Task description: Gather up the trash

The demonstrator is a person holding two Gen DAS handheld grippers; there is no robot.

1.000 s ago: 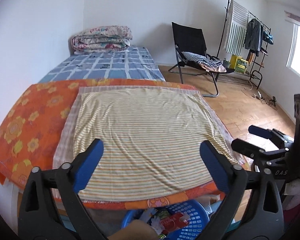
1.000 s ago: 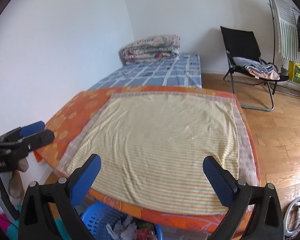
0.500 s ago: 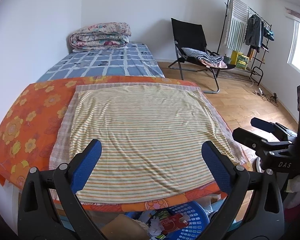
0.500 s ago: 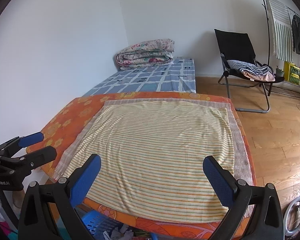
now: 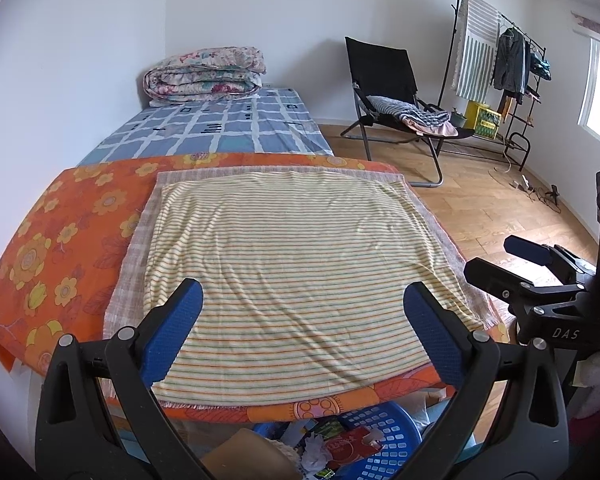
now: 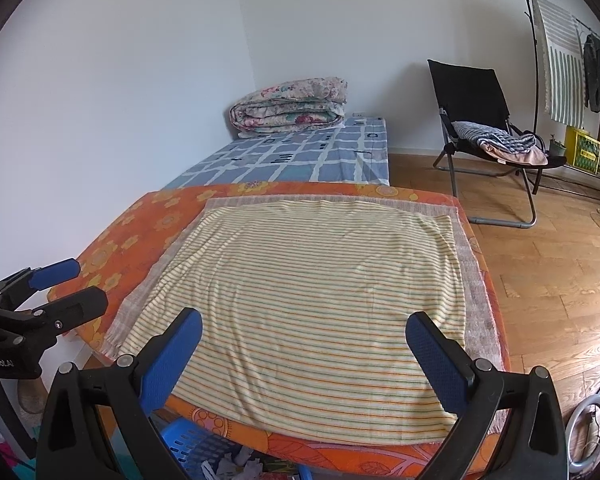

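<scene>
A blue plastic basket (image 5: 384,440) holding crumpled paper and a red wrapper (image 5: 350,442) sits on the floor under the near edge of the table; its rim (image 6: 196,446) also shows in the right wrist view with white scraps in it. My left gripper (image 5: 304,332) is open and empty above the striped cloth (image 5: 288,264). My right gripper (image 6: 304,344) is likewise open and empty over the same cloth (image 6: 312,288). Each gripper appears in the other's view: the right gripper (image 5: 516,264) at the right edge, the left gripper (image 6: 60,288) at the left edge.
The striped cloth lies on an orange flowered cover (image 5: 60,236). Beyond it a blue checked mattress (image 5: 220,128) carries a folded quilt (image 5: 208,76). A black folding chair (image 5: 388,92) and a clothes rack (image 5: 500,64) stand on the wooden floor (image 6: 548,264). A ring light (image 6: 592,428) lies on the floor at right.
Both grippers have risen and pulled back slightly, so the views sit higher over the cloth and less of the basket shows. Both stay open.
</scene>
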